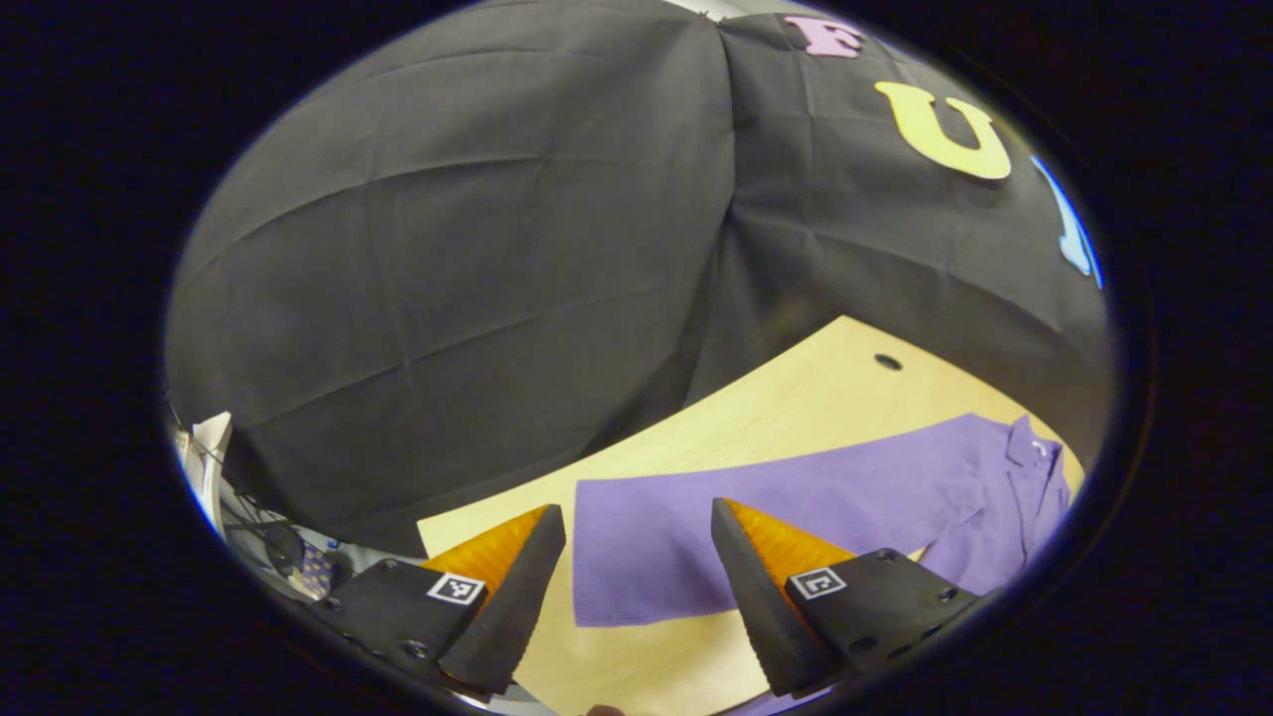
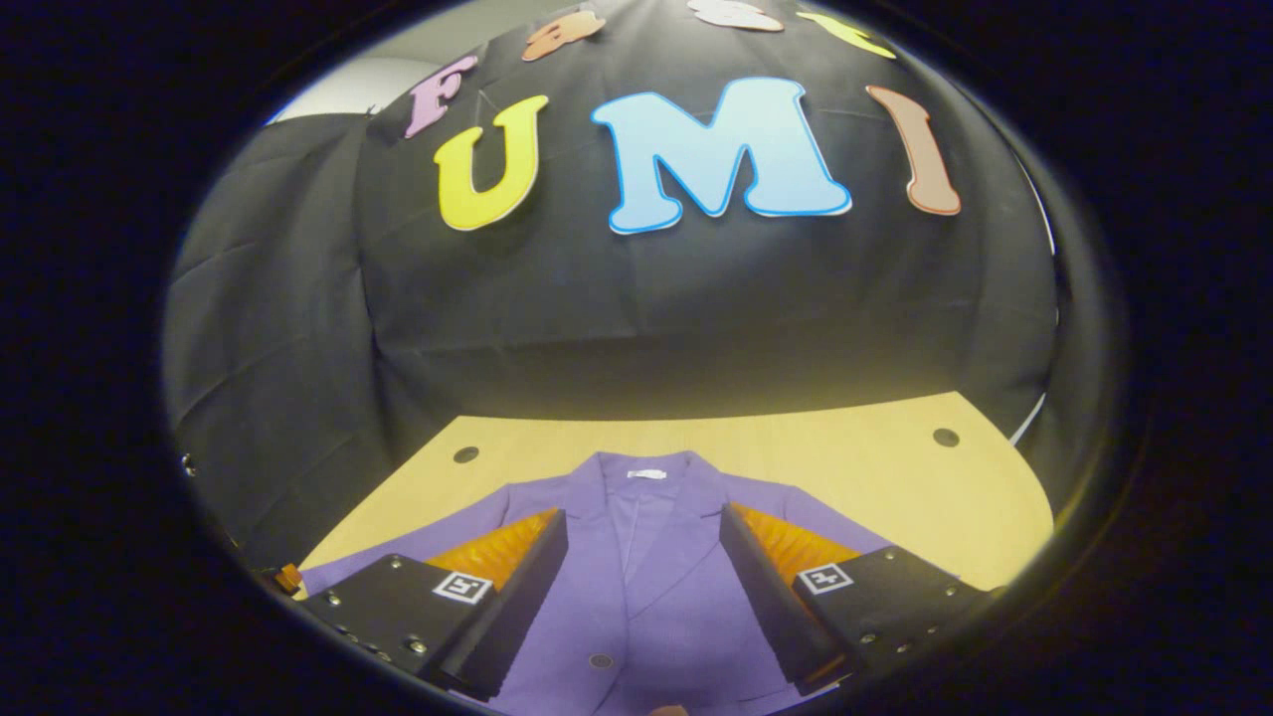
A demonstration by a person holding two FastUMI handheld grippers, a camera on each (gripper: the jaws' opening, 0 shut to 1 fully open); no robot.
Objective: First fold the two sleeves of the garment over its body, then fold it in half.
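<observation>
1. Purple knit, the garment [image 2: 646, 597] lies flat and face up on the wooden table [image 2: 895, 477], collar toward the booth wall. One sleeve [image 1: 676, 537] stretches straight out across the table in the left gripper view; neither sleeve looks folded yet.
2. We hold both claws apart, clamped on nothing: the left gripper [image 1: 636, 587] hangs over that sleeve's cuff end, the right gripper [image 2: 641, 597] over the chest, just below the collar.
3. Biggest risk, as we judge it — a pinch at the cuff that catches only the top layer, so the sleeve twists instead of folding flat.
4. The fabric looks soft and may slide on the smooth wood; dragging the sleeve could pull the whole body askew.
5. The right gripper sits mid-chest, not at the other sleeve — closing there would bunch the front.
</observation>
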